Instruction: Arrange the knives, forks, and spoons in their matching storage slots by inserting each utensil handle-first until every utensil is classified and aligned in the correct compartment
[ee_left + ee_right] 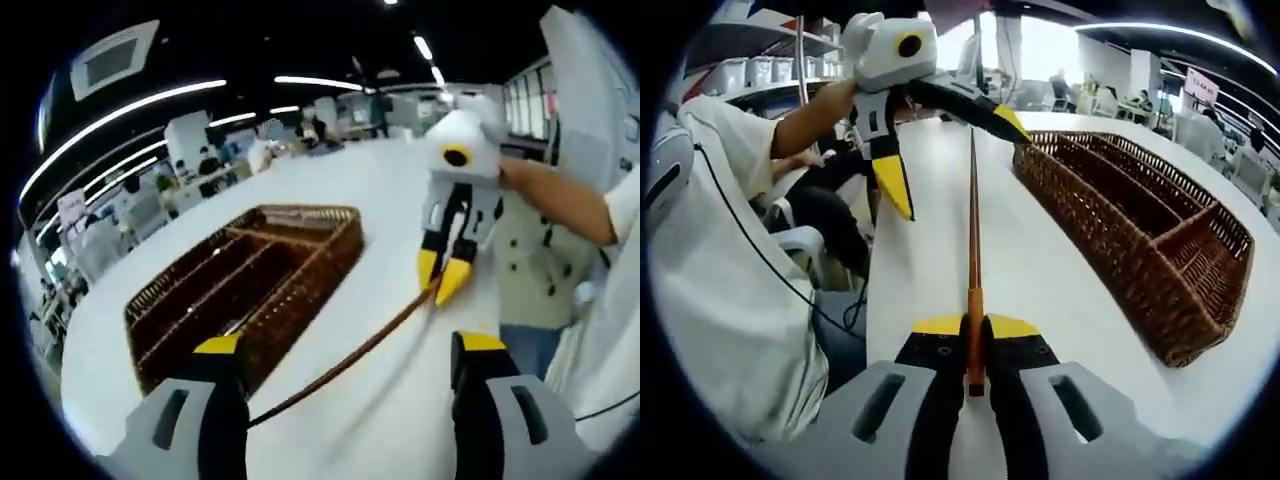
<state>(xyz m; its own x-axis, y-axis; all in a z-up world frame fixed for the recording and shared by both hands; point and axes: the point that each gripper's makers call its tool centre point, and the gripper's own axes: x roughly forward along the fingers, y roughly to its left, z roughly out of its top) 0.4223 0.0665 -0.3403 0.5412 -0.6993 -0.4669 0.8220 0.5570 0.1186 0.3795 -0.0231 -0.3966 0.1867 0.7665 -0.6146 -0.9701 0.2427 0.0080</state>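
**Long utensil held at one end, basket off to the side**

Left gripper view: the left tool (345,350) stands wide apart with nothing between its yellow-tipped jaws. Ahead of it, a long, thin, brown wooden-looking utensil (345,357) runs slantwise over the white counter (330,190). Its far end is pinched by the right tool (444,280), which comes down from a person's arm; its near end passes behind the left tool's left-hand jaw. The dark brown woven wicker basket with long divided slots (300,270) lies just beside the utensil, to its left in this view, with the slots running roughly along the same line as the shaft.

Right gripper view: the right tool (975,330) is closed narrowly on the utensil's (973,230) orange-brown end, and the shaft points straight away from it. The wicker basket (1090,220) sits to the shaft's right, near but apart. The left tool (950,150) hovers at the far end, spread around the tip without touching it, so it is likely the nearer one to guide that end. Which kind of utensil this is cannot be told: its working end is hidden.
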